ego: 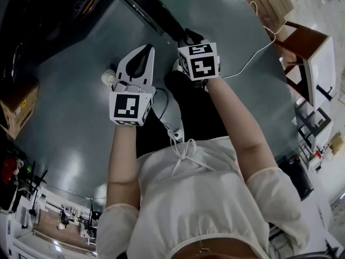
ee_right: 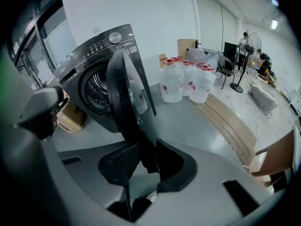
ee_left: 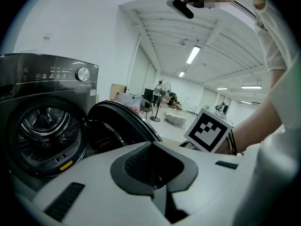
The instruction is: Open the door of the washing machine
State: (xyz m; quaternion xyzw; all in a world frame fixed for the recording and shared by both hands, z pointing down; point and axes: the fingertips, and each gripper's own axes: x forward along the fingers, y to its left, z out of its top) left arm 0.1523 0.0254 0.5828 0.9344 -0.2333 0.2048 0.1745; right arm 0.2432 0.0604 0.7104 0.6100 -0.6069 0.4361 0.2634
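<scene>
1. The washer point(ee_right: 80, 65) stands against the wall with its drum exposed.
2. Its door point(ee_right: 124, 88) hangs well open, edge-on to me.
3. My right gripper point(ee_right: 141, 157) pinches the door's rim. I judge the pull nearly done; next I swing it wider, then let go.
4. My left gripper point(ee_left: 153, 171) has its fingers pressed together on nothing, near the washer.

Over the grey floor point(ego: 70, 117), the left tongs point(ego: 141, 55) hang free beside the right tongs point(ego: 191, 39), which sit at the dark door point(ego: 156, 15).
</scene>
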